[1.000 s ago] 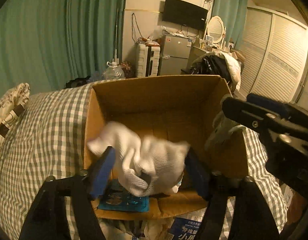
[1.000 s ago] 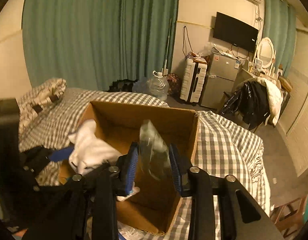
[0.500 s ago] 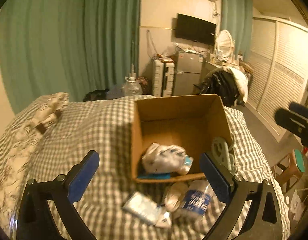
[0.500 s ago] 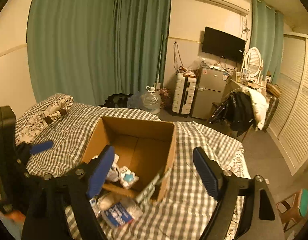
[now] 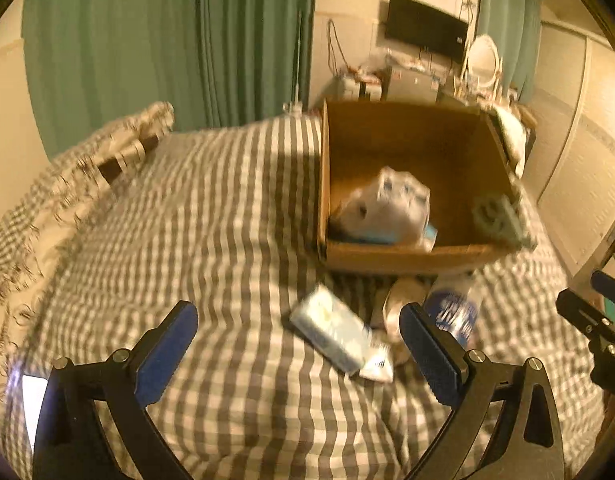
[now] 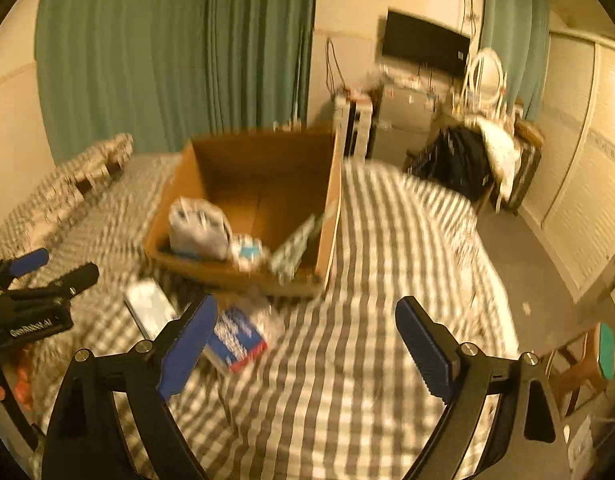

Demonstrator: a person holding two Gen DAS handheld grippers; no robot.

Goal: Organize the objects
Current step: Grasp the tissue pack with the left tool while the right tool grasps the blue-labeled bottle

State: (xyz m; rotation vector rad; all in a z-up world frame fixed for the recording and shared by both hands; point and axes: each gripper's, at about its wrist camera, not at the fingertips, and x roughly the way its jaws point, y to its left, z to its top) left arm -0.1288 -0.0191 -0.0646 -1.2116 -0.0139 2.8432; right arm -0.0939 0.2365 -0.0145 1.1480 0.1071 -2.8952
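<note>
Cardboard box (image 5: 407, 256), centre-right of the left view, now holds the white bundle (image 5: 383, 208) and greenish thing (image 5: 497, 220) both grippers carried a second ago. Left gripper (image 5: 297, 344) and right gripper (image 6: 305, 342) gape empty; pale packet (image 5: 331, 334) and blue-labelled pack (image 6: 237, 336) still wait below.

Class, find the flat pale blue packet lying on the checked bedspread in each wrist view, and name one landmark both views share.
Left wrist view: the flat pale blue packet lies lower centre, before the box.
Right wrist view: it lies lower left, beside the blue-labelled pack.
Shared landmark: the open brown cardboard box.
</note>
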